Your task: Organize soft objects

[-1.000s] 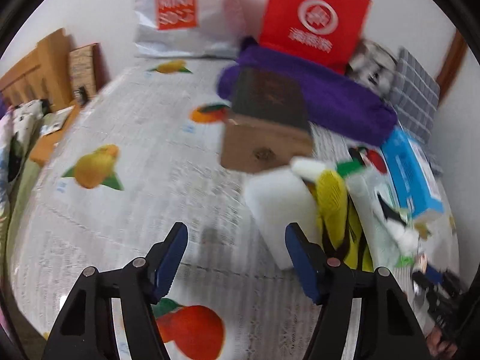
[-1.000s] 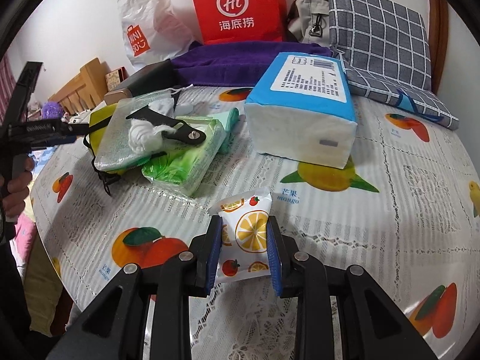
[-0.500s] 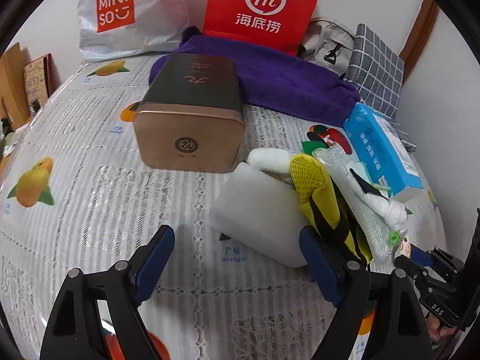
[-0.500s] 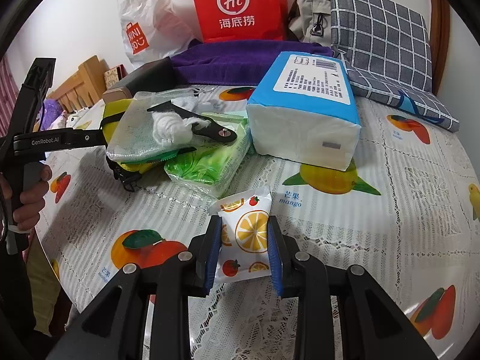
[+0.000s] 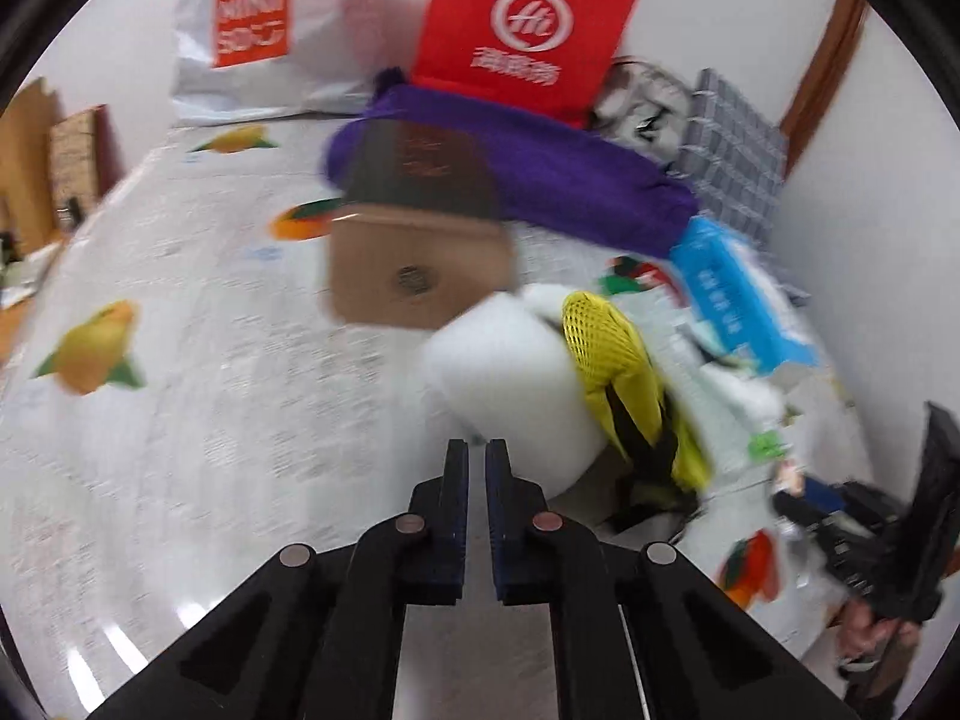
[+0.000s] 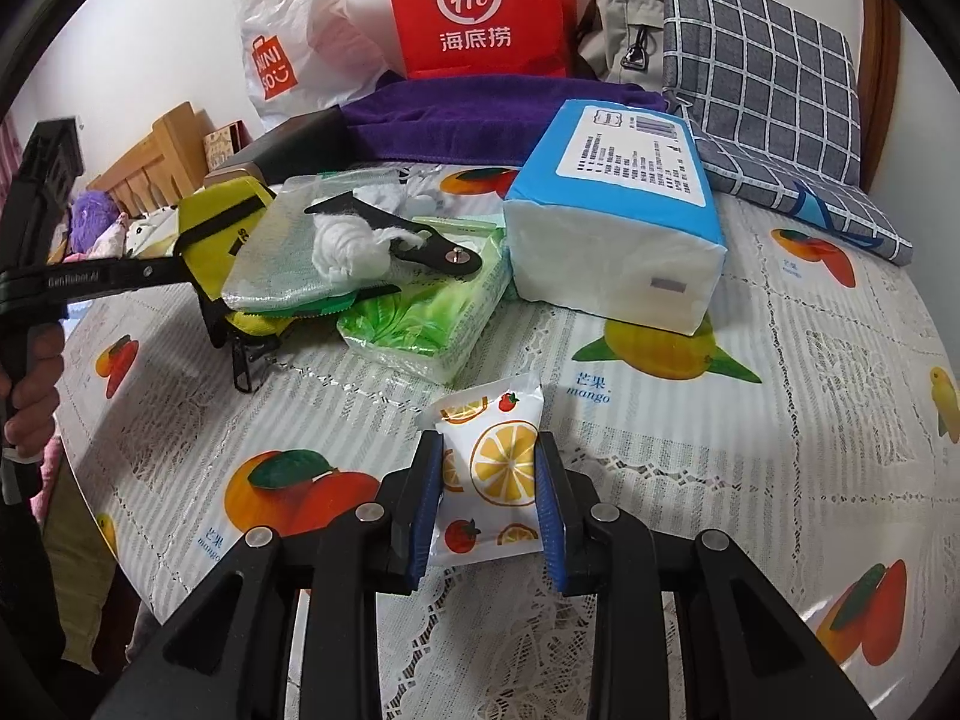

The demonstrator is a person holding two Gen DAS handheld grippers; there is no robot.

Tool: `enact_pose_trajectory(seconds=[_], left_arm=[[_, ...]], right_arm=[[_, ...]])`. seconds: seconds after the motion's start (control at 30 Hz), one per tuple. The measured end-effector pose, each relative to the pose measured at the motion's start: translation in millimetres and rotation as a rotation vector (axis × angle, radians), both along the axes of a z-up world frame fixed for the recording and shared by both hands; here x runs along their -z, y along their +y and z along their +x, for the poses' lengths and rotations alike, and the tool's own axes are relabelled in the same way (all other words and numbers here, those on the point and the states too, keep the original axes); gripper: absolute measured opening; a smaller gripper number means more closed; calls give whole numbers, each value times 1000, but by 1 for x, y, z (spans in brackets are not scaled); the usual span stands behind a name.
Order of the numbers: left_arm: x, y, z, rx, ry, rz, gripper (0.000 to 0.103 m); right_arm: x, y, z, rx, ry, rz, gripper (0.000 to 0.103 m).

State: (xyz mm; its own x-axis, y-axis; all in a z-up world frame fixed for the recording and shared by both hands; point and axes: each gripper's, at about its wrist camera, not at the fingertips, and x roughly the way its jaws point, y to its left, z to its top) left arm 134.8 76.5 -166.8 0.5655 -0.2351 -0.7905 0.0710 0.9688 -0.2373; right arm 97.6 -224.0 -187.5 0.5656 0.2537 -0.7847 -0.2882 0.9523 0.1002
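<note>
My left gripper (image 5: 477, 444) is shut with nothing between its pads, its tips just in front of a white foam block (image 5: 510, 384) on the table. A yellow mesh bag (image 5: 612, 360) leans against the block's right side. This view is blurred by motion. My right gripper (image 6: 489, 450) is shut on a small tissue pack with lemon and strawberry prints (image 6: 498, 468), which rests on the fruit-print tablecloth (image 6: 720, 480). Beyond it lie a green tissue pack (image 6: 420, 318), a mesh pouch with a cotton wad on top (image 6: 288, 258) and a large blue tissue pack (image 6: 618, 228).
A brown tin box (image 5: 420, 276) stands behind the foam block. A purple towel (image 6: 480, 126), a red paper bag (image 6: 480, 6), a white shopping bag (image 6: 282, 48) and a checked cushion (image 6: 768, 78) line the back. A person's hand (image 6: 30, 396) grips the left tool at the table's left edge.
My left gripper's jaws went from wide open to shut on nothing, and its view swung and blurred. The right gripper kept still with the lemon pack in it.
</note>
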Motion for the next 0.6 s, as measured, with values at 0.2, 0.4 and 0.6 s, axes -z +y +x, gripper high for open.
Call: enact_pose_trajectory(seconds=[0.2,0.4,0.6], left_arm=[[-5,7,-10,-3,0,-19,34],[0,-21,-17,43,-55,103,63],[10,-29,-11,67,-11,139,62]], right_arm=[[1,7,-4,-20,-4,-3,30],[0,7,-9,-21,-7,-4,30],[1,0,-8,-8,-7,2,30]])
